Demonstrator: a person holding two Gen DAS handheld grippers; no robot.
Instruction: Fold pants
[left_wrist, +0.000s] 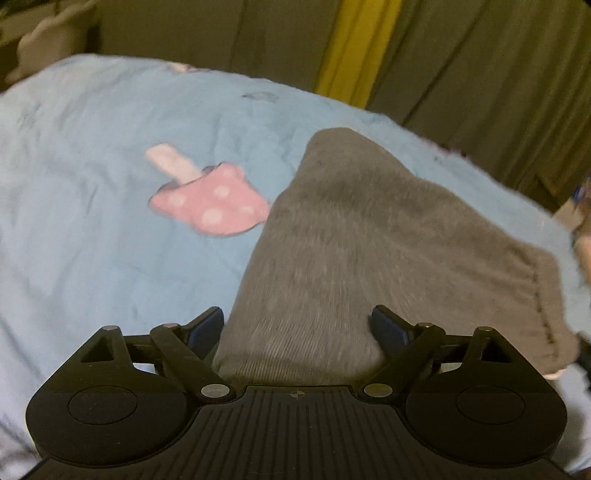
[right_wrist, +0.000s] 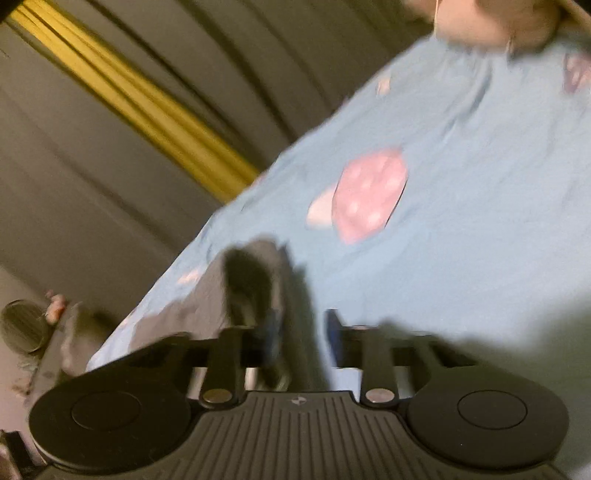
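**Both grippers at the grey pants on the blue bedspread**

My left gripper (left_wrist: 297, 325) has its fingers spread wide, the blue pads (left_wrist: 388, 326) standing on either side of a fold of the grey pants (left_wrist: 369, 240) without pinching it. The tool points level and forward across the bed, so the cloth runs away from me in a broad folded slab, its stitched hem off to the right.

My right gripper (right_wrist: 299, 332) is rolled hard to one side (the whole bed tilts in its view), and its fingers sit closer together with a dark, smeared bunch of the pants (right_wrist: 251, 280) against the left finger. The blur is heavy there, so I cannot tell whether they grip the cloth.

The pants lie on a light blue bedspread (left_wrist: 92, 221) printed with a pink mushroom (left_wrist: 210, 203). Beyond the bed hang drab curtains (left_wrist: 480, 74) with one yellow strip (left_wrist: 354, 48).
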